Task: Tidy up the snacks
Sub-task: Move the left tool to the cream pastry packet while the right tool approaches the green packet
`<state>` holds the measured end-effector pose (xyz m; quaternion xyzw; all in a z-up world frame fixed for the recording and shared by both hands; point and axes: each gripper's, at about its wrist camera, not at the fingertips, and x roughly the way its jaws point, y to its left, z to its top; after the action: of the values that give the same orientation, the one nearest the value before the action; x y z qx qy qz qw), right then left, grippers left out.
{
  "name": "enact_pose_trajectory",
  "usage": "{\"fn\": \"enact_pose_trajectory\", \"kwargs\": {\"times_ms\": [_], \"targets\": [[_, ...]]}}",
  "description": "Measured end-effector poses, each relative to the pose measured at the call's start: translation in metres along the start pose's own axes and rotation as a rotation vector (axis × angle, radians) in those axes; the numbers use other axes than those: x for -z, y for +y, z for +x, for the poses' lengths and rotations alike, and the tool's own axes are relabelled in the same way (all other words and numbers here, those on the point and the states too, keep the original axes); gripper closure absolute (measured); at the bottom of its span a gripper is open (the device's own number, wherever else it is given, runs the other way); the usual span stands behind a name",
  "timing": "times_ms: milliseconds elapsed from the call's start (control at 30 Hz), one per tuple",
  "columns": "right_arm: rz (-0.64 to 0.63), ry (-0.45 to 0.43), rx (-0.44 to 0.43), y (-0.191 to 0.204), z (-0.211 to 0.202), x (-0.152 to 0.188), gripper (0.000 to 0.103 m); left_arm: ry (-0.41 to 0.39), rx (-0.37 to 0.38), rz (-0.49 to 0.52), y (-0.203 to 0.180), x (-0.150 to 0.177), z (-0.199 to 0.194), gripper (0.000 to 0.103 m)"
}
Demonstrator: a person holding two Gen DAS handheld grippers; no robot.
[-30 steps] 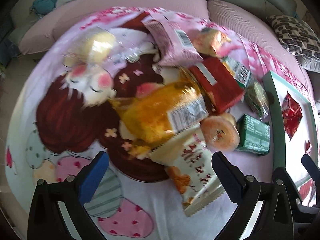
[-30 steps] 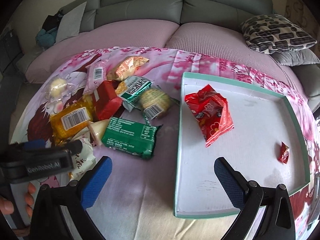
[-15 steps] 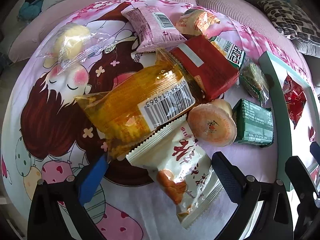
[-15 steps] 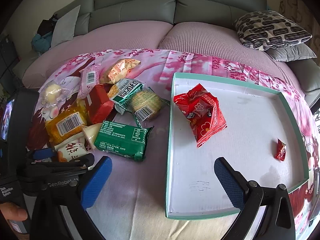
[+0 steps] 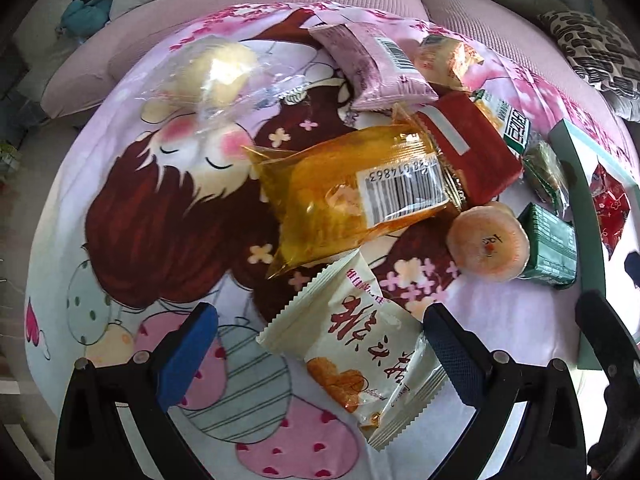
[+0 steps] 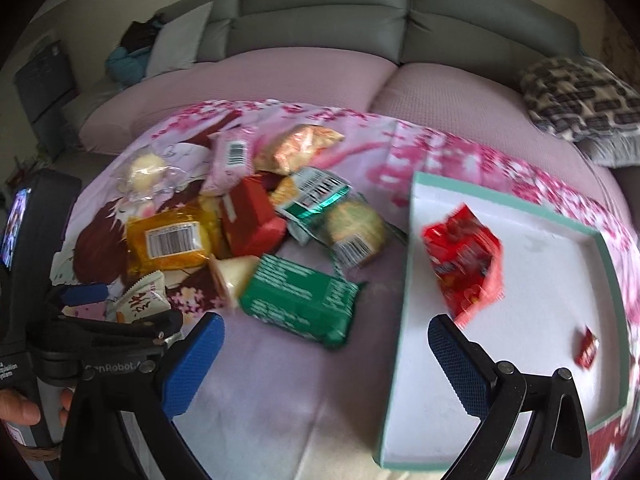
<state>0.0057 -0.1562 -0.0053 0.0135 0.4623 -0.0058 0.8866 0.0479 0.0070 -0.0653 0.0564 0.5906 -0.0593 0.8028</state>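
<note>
A cream plastic snack packet (image 5: 362,354) with red lettering and serrated ends lies flat on the pink cartoon-print blanket (image 5: 132,216), between the wide-open, empty jaws of the left gripper (image 5: 320,344). The right gripper (image 6: 326,354) also gapes empty beside the teal-rimmed white tray (image 6: 404,312).

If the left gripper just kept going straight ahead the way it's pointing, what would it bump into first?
Most likely the cream snack packet lying between the open fingers of the left gripper. Beyond it sits the orange packet. Depth is hard to judge through this fisheye view, so the fingers may meet the printed cloth at about the same time.
</note>
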Motion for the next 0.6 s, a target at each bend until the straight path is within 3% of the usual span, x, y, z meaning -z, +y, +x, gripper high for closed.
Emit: {"fn": "enact_pose_trajectory", "kwargs": {"times_ms": [133,600], "targets": [[-0.064,0.013,-0.042,0.008,0.012,-0.004,0.003,-0.003,-0.010,0.000,0.008,0.000,-0.002,0.001],[-0.169,0.034,-0.053,0.022,0.040,-0.011,0.004,-0.003,-0.008,-0.032,0.038,-0.011,0.010,0.001]]}}
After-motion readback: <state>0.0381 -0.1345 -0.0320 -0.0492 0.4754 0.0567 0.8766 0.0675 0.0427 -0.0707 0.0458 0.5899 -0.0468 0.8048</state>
